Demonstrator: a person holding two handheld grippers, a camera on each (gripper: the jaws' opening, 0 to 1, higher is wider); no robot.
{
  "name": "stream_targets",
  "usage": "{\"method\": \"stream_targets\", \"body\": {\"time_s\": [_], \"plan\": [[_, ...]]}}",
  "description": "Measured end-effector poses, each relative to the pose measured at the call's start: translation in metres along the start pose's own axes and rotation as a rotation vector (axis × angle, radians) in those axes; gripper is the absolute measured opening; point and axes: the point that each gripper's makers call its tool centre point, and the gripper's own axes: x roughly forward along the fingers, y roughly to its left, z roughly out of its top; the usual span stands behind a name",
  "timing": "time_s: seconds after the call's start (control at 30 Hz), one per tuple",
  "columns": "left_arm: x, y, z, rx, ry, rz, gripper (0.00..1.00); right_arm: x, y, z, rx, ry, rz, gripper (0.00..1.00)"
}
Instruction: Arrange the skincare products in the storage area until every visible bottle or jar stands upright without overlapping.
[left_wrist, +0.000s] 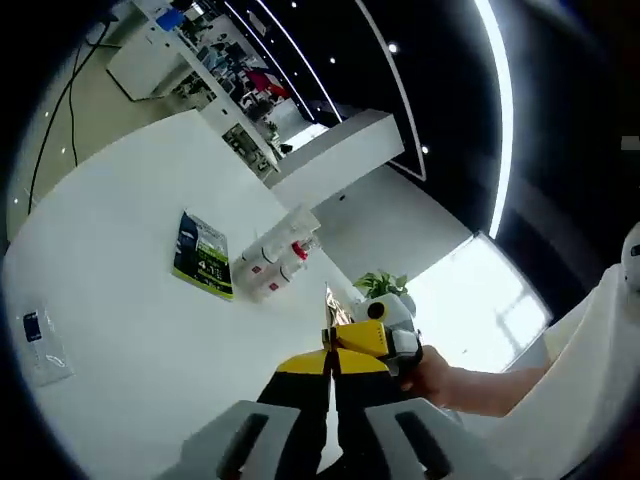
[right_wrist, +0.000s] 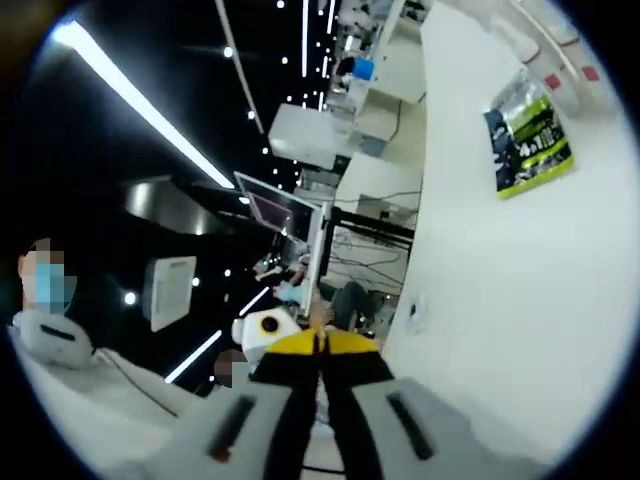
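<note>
White bottles (left_wrist: 275, 262) lie toppled beside a green pack (left_wrist: 204, 256). Both grippers, left (left_wrist: 331, 362) and right (right_wrist: 322, 345), are clenched empty (raised off the table (left_wrist: 130, 330)); release first, then descend.

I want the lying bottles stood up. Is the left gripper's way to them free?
Probably yes: bare table lies between the shut left gripper and the bottles; the green packet sits beside them.

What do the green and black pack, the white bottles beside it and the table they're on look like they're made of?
The green and black printed pack looks like a glossy plastic film pouch: it lies flat and catches highlights. The white bottles with red caps look like smooth opaque plastic, though they are too small to be sure. The white table has a smooth, matte, uniform surface, probably laminate or painted board.
</note>
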Motion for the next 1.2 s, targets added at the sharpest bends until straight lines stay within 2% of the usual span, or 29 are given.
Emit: {"method": "stream_targets", "body": {"time_s": [0.1,0.2,0.23,0.3,0.33,0.4,0.43,0.47,0.53,0.57,0.6,0.67,0.7,0.73,0.87,0.97,1.07,1.2], "plan": [[-0.002,0.001,0.003,-0.040,-0.036,-0.005,0.00,-0.001,-0.004,0.008,-0.041,-0.040,-0.026,0.06],[-0.002,0.002,0.004,-0.082,-0.055,-0.018,0.00,-0.007,-0.001,0.025,-0.029,-0.120,-0.008,0.05],[-0.001,0.000,0.004,-0.111,-0.061,-0.029,0.00,-0.009,0.002,0.027,-0.035,-0.123,0.007,0.02],[0.001,-0.003,0.002,-0.124,-0.059,-0.043,0.00,-0.009,0.007,0.027,-0.036,-0.111,0.031,0.01],[0.001,-0.004,0.003,-0.119,-0.066,-0.045,0.00,-0.009,0.007,0.028,-0.077,-0.114,0.024,0.00],[0.002,-0.007,0.003,-0.080,-0.063,-0.061,0.01,-0.009,0.007,0.028,-0.062,-0.111,0.032,0.00],[0.001,-0.006,0.002,-0.027,-0.057,-0.046,0.04,-0.009,0.008,0.027,-0.050,-0.109,0.038,0.00],[0.002,-0.005,0.002,-0.007,-0.056,-0.032,0.06,-0.009,0.009,0.024,-0.044,-0.095,0.048,0.00],[0.005,-0.008,-0.001,-0.031,-0.037,-0.047,0.19,-0.006,0.013,0.013,-0.067,-0.043,0.062,0.00],[0.006,-0.011,-0.003,-0.037,-0.030,-0.058,0.21,-0.005,0.014,0.010,-0.069,-0.032,0.061,0.00],[0.007,-0.014,-0.005,-0.038,-0.017,-0.079,0.19,-0.002,0.014,0.005,-0.083,-0.013,0.057,0.00],[0.008,-0.019,-0.007,-0.036,-0.007,-0.107,0.09,0.001,0.014,0.000,-0.090,0.005,0.054,0.00],[0.007,-0.019,-0.006,-0.038,-0.009,-0.102,0.06,0.001,0.014,-0.001,-0.094,0.007,0.053,0.00],[0.006,-0.017,-0.002,-0.093,-0.048,-0.104,0.02,0.001,0.015,0.002,-0.096,-0.006,0.055,0.00],[0.002,-0.013,0.003,-0.125,-0.107,-0.099,0.00,0.003,0.011,0.006,-0.107,-0.026,0.029,0.07],[-0.003,-0.012,0.015,-0.186,-0.182,-0.116,0.00,0.001,0.010,0.004,-0.080,-0.020,0.037,0.07],[-0.004,-0.008,0.017,-0.213,-0.190,-0.116,0.00,0.000,0.014,-0.002,-0.109,-0.004,0.049,0.02],[-0.002,-0.012,0.018,-0.233,-0.210,-0.136,0.00,0.000,0.014,-0.001,-0.102,-0.012,0.052,0.01]]}}
